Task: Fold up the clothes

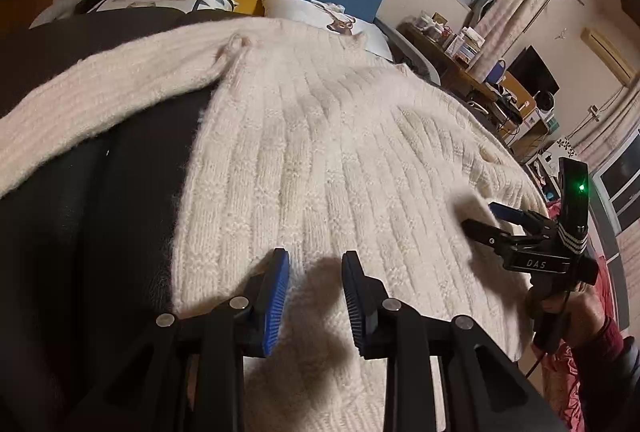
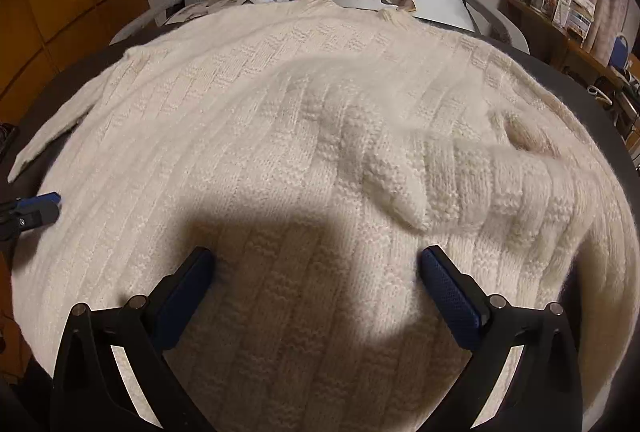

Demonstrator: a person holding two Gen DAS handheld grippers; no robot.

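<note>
Folding step: sleeves, judging by the layout; right one already lay across the body.
Sweater [image 2: 248, 136]: spread flat on dark bed [image 1: 80, 172].
Right gripper [image 2: 316, 288]: wide apart, empty, near hem.
Left gripper [image 1: 316, 284]: part-open, empty.
Next: probably grasp far-left sleeve [image 1: 100, 100].

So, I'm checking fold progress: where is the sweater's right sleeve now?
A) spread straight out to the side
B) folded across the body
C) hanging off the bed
B: in the right wrist view the knitted sleeve lies across the sweater body, cuff pointing inward.
</note>
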